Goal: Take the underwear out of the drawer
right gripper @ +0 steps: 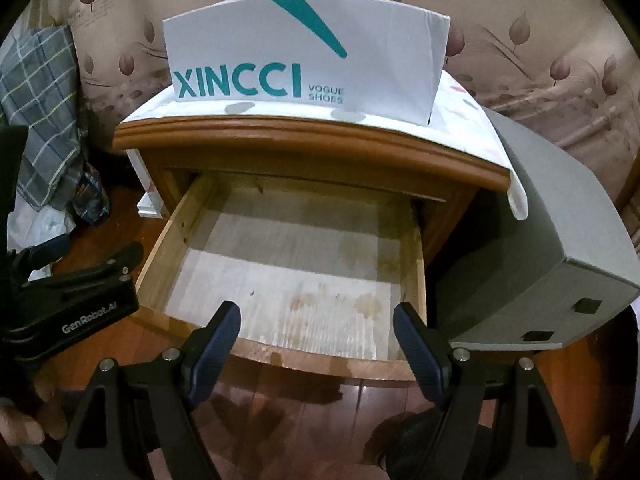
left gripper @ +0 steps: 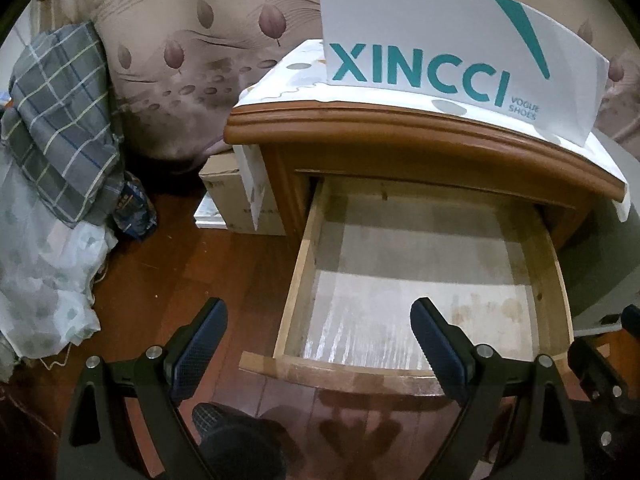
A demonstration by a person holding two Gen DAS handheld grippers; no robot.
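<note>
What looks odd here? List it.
The open drawer holds nothing visible: no underwear, only a stained bare bottom. Both grippers, left and right, are open and hold nothing.

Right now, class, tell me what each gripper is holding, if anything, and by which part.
Nothing is held. The left gripper and right gripper both stand open and empty above the front of the open drawer.

- Your nightstand (left gripper: 420, 128) hides the drawer's (left gripper: 304, 248) back end.
- The grey box (right gripper: 560, 240) is cut off by your right view's edge.
- Your left tool (right gripper: 72, 300) is half out of frame there.
</note>
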